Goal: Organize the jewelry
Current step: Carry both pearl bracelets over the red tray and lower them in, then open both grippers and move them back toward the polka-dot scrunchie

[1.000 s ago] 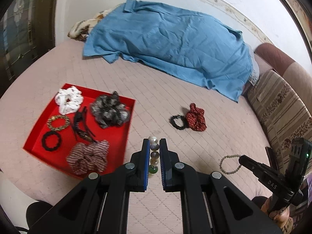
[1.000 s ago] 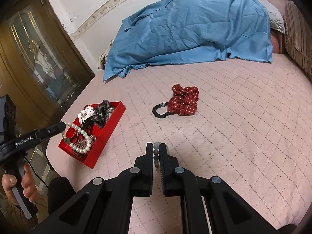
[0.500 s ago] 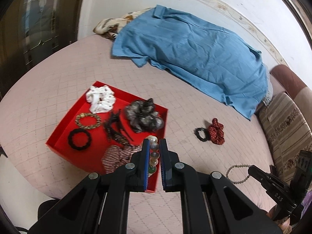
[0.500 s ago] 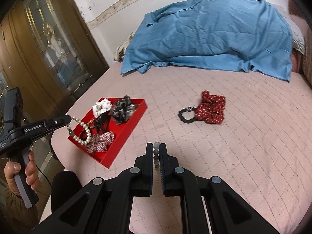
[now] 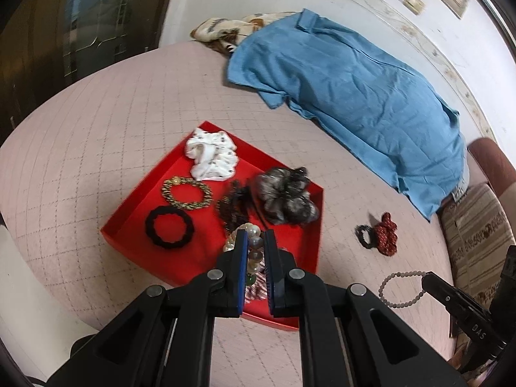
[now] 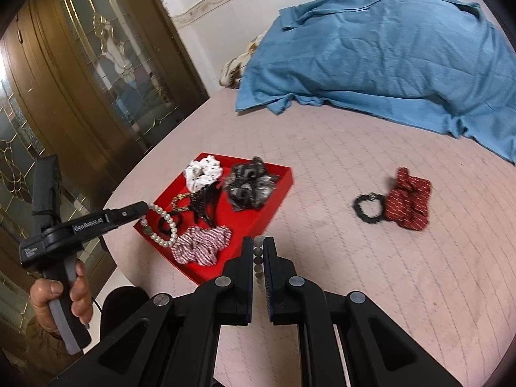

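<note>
My left gripper (image 5: 255, 233) is shut on a pearl bracelet (image 5: 257, 242) and holds it over the near side of the red tray (image 5: 135, 219). In the right wrist view that gripper (image 6: 143, 208) shows at the left, and the pearls (image 6: 164, 216) hang in a loop above the tray (image 6: 248, 222). My right gripper (image 6: 258, 242) is shut on a string of grey beads (image 6: 258, 259), over the pink bedcover just right of the tray. The left wrist view shows it (image 5: 429, 277) at the lower right, its bead loop (image 5: 383, 282) dangling.
The tray holds a white scrunchie (image 5: 211, 158), a grey one (image 5: 285, 196), a striped one (image 6: 201, 245), a gold bracelet (image 5: 187, 193), a black hair tie (image 5: 169, 227) and a dark claw clip (image 5: 233, 208). A red scrunchie (image 6: 408, 201) and black tie (image 6: 367, 208) lie on the bed. A blue sheet (image 6: 387, 54) covers the far side.
My left gripper has carried the pearls from the bare bedcover to above the tray. My right gripper has swung left with the grey beads, closer to the tray. Both stayed shut.
</note>
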Demonstrator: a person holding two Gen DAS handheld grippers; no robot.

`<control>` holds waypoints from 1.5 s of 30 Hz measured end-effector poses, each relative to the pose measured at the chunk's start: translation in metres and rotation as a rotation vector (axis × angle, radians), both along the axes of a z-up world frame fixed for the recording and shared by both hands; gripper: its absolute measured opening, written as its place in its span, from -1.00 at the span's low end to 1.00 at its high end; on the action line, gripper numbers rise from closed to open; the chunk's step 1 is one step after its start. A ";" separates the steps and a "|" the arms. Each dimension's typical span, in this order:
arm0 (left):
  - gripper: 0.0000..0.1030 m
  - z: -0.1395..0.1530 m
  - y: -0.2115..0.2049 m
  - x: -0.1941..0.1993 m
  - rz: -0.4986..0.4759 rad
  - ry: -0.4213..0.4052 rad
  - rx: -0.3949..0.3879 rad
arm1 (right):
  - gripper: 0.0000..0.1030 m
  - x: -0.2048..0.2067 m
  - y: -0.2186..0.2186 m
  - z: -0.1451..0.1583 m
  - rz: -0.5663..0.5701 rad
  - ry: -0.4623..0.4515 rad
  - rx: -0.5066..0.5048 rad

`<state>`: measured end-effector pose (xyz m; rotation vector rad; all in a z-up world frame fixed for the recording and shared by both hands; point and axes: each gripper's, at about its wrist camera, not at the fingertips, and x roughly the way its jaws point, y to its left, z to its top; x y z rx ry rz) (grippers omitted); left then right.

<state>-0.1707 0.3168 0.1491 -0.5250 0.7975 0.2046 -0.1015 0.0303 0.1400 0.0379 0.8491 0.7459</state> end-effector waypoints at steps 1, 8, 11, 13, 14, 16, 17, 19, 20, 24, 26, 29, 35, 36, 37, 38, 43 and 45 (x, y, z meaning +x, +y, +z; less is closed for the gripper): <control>-0.82 -0.002 0.003 0.000 0.007 0.001 -0.005 | -0.86 0.002 0.007 0.000 0.008 0.004 -0.001; -0.82 -0.028 0.036 0.000 0.061 0.033 -0.051 | -0.86 0.012 0.058 -0.004 0.081 0.030 -0.022; -0.82 -0.038 0.046 -0.001 0.080 0.049 -0.060 | -0.86 0.013 0.084 -0.007 0.122 0.040 -0.028; -0.82 -0.044 0.053 -0.002 0.087 0.055 -0.067 | -0.86 0.013 0.101 -0.008 0.151 0.045 -0.030; -0.82 -0.046 0.055 -0.002 0.090 0.056 -0.070 | -0.86 0.013 0.111 -0.009 0.168 0.047 -0.031; -0.82 -0.049 0.059 -0.003 0.099 0.060 -0.069 | -0.86 0.013 0.128 -0.011 0.191 0.056 -0.031; -0.82 -0.050 0.061 -0.003 0.102 0.063 -0.068 | -0.86 0.014 0.134 -0.013 0.199 0.060 -0.030; -0.82 -0.054 0.066 -0.004 0.112 0.069 -0.068 | -0.86 0.016 0.152 -0.018 0.220 0.076 -0.029; -0.82 -0.056 0.067 -0.005 0.115 0.072 -0.067 | -0.86 0.017 0.159 -0.021 0.229 0.085 -0.029; -0.82 -0.063 0.075 -0.007 0.128 0.087 -0.069 | -0.86 0.027 0.186 -0.043 0.252 0.145 -0.040; -0.82 -0.065 0.077 -0.008 0.131 0.089 -0.073 | -0.86 0.033 0.194 -0.055 0.248 0.176 -0.053; -0.82 -0.066 0.080 -0.008 0.129 0.088 -0.079 | -0.86 0.039 0.198 -0.070 0.238 0.209 -0.072; -0.82 -0.065 0.077 -0.005 0.110 0.081 -0.076 | -0.85 0.042 0.199 -0.082 0.235 0.221 -0.105; -0.82 -0.065 0.077 -0.005 0.107 0.082 -0.074 | -0.85 0.042 0.199 -0.082 0.236 0.218 -0.109; -0.82 -0.064 0.076 -0.003 0.104 0.081 -0.072 | -0.85 0.041 0.199 -0.082 0.239 0.215 -0.112; -0.82 -0.062 0.076 -0.003 0.103 0.079 -0.070 | -0.85 0.041 0.199 -0.082 0.241 0.214 -0.114; -0.80 -0.054 0.075 -0.007 0.109 0.067 -0.072 | -0.44 0.039 0.191 -0.076 0.234 0.211 -0.096; -0.72 -0.050 0.073 -0.009 0.117 0.066 -0.063 | -0.30 0.038 0.183 -0.070 0.226 0.197 -0.082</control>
